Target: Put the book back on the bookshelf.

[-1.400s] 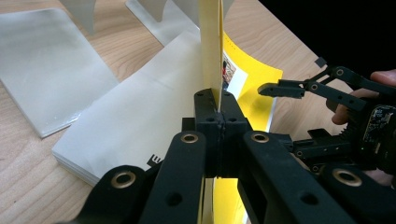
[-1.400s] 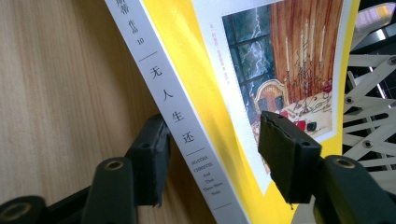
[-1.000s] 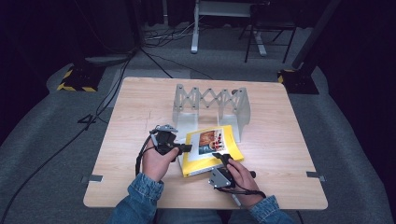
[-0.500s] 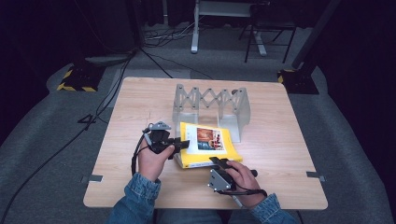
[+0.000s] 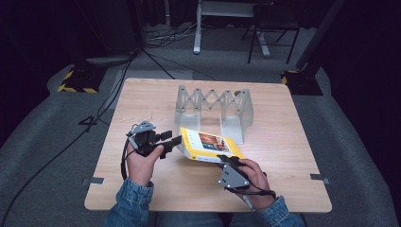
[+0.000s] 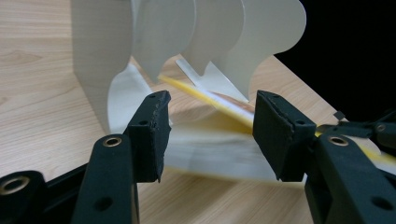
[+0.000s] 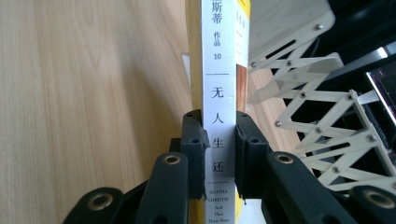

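Right gripper view: right gripper (image 7: 218, 154) clamps book (image 7: 219, 70) spine; left gripper (image 5: 173, 142) jaws just opening, apart, w/ nothing gripped.

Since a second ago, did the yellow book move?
Yes. The yellow book, clamped in the right tool, has lifted at its near end and tilted toward the white folding rack standing on the table.
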`<act>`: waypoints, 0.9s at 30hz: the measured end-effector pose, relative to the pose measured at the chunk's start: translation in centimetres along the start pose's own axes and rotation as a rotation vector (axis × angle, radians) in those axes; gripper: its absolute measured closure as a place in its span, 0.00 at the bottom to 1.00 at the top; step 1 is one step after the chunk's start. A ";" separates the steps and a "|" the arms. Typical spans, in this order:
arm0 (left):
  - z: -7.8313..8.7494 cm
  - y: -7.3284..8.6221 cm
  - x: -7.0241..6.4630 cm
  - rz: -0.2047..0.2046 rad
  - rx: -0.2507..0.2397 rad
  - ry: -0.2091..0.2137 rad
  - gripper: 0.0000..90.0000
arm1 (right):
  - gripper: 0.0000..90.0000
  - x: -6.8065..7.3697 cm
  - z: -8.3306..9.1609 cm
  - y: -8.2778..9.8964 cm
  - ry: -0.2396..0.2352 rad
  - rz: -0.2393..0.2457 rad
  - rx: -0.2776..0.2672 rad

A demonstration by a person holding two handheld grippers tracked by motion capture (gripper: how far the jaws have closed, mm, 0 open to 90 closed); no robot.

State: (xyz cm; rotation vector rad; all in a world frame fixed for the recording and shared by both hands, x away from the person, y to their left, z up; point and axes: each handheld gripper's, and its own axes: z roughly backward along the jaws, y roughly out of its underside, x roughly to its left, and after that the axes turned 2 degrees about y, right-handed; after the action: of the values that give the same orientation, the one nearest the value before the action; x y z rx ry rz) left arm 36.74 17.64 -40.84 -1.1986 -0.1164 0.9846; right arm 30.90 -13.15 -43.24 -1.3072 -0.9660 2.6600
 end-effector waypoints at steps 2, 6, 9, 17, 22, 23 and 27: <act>0.6 0.1 0.3 -0.002 -0.005 -0.010 0.53 | 0.85 -0.9 0.7 0.0 0.010 -0.046 -0.025; 1.1 0.2 0.6 0.007 -0.011 -0.019 0.53 | 0.85 -1.9 1.5 -0.2 0.033 -0.075 -0.044; 1.5 0.4 0.9 0.023 -0.015 -0.026 0.53 | 0.85 -2.3 1.9 -0.3 0.040 -0.093 -0.046; 2.0 0.9 1.6 0.038 -0.009 -0.041 0.53 | 0.85 -3.9 3.0 -0.7 0.052 -0.171 -0.068; 2.3 1.2 1.9 0.052 -0.010 -0.048 0.53 | 0.85 -4.9 3.4 -1.0 0.059 -0.207 -0.079; 2.3 1.2 2.0 0.054 -0.010 -0.048 0.53 | 0.85 -5.1 3.5 -1.1 0.060 -0.214 -0.081; 2.3 1.3 2.2 0.060 -0.009 -0.048 0.53 | 0.85 -5.9 3.9 -1.0 0.061 -0.272 -0.099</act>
State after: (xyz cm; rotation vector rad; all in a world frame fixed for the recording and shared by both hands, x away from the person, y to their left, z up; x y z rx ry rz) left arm 35.97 20.85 -41.82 -1.1922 -0.1238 1.0666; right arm 31.69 -16.01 -36.73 -1.1691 -1.1855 2.3848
